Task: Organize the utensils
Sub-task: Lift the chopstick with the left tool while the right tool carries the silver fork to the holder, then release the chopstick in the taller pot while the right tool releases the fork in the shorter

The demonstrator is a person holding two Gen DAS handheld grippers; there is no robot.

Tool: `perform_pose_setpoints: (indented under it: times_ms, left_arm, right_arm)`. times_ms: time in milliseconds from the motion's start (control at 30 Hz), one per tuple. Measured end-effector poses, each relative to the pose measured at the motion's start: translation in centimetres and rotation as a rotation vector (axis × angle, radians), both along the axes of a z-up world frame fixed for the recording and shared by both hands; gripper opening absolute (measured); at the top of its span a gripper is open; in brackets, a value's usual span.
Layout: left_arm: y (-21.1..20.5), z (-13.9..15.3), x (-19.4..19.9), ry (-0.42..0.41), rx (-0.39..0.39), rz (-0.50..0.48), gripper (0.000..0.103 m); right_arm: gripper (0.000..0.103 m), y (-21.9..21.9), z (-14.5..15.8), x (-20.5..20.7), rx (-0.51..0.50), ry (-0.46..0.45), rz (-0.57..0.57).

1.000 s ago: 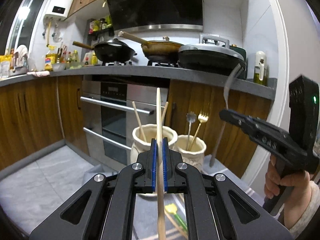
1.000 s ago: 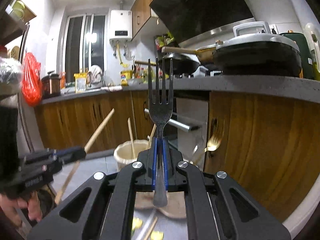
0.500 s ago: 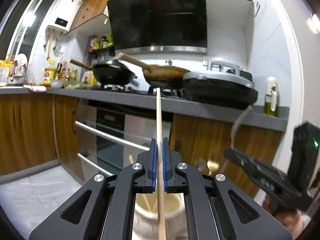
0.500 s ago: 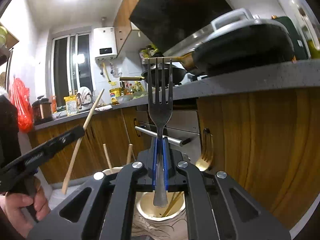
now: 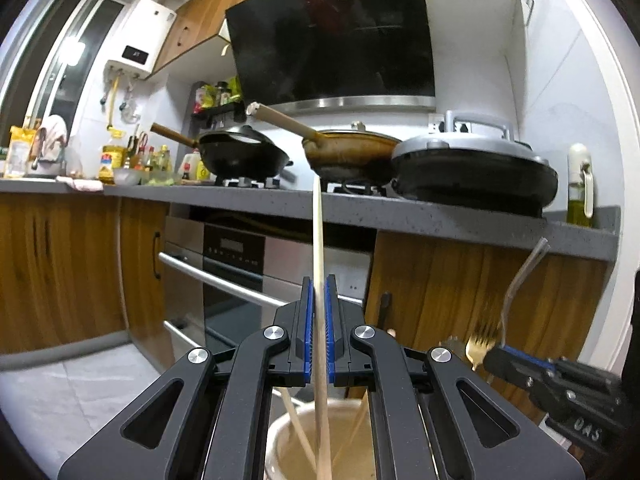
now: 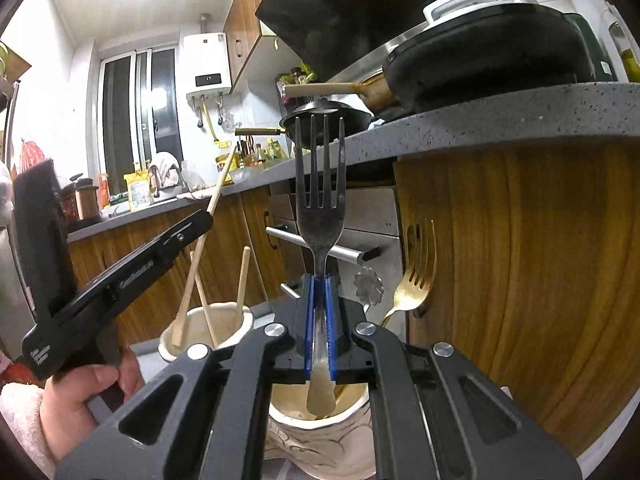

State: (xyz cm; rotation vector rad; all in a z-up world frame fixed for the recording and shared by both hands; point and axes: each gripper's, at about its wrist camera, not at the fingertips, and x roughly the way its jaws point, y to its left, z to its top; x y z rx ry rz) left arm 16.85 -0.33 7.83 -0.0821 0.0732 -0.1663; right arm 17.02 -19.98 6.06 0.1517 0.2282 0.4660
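Currently, a light, stiff wooden chopstick (image 5: 319, 264) is being pinched mid-shaft by the left gripper (image 5: 319, 334) — a slippery dark steel fork (image 6: 320, 200) is being clamped at its handle, frame centre, by the right gripper (image 6: 320, 320).

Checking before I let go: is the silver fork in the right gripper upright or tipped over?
Upright. The silver fork stands tines-up, its handle pinched in the right gripper above the cream holder.

Left claw (image 5: 317, 336) and right claw (image 6: 320, 320) both clamped tight, side by side.

Black claw (image 5: 316, 336) arms – silver screws, blue ribbed pads (image 5: 307, 332); fluffy pale sleeve (image 6: 20, 420) at the wrist
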Motion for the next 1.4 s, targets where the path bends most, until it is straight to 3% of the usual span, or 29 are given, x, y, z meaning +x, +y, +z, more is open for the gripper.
perform_pose_setpoints:
  times_ms: [300, 400, 767, 867, 1000, 1067, 1133, 1400]
  left_arm:
    - [1.1, -1.4, -4.3, 0.074, -0.003, -0.008, 0.006]
    - [1.2, -2.1, -4.7, 0.13, 0.008, -0.014, 0.006]
    - [0.9, -2.8, -5.4, 0.184, 0.063, -0.009, 0.006]
    - [1.2, -3.1, -5.3, 0.207, 0.058, -0.002, 0.015]
    - [1.6, -3.5, -5.4, 0.228, 0.072, 0.017, 0.017]
    - [1.8, -3.7, -5.4, 0.236, 0.067, 0.022, 0.03]
    - [2.2, -3.9, -5.5, 0.237, 0.062, 0.029, 0.037]
    - [2.3, -3.9, -5.6, 0.233, 0.063, 0.028, 0.041]
  right_arm:
    - [0.005, 0.1, -0.6, 0.4, 0.002, 0.029, -0.002]
    - [0.005, 0.2, -1.0, 0.7, -0.003, 0.045, -0.002]
    - [0.005, 0.8, -1.7, 0.9, -0.039, 0.067, 0.0]
    - [0.005, 1.2, -1.9, 1.2, -0.055, 0.076, 0.012]
    - [0.005, 1.7, -2.1, 1.5, -0.079, 0.091, 0.025]
    - [0.005, 2.0, -2.3, 1.5, -0.089, 0.097, 0.029]
    - [0.005, 2.2, -2.5, 1.7, -0.102, 0.103, 0.029]
    - [0.005, 3.3, -3.2, 2.5, -0.144, 0.14, 0.038]
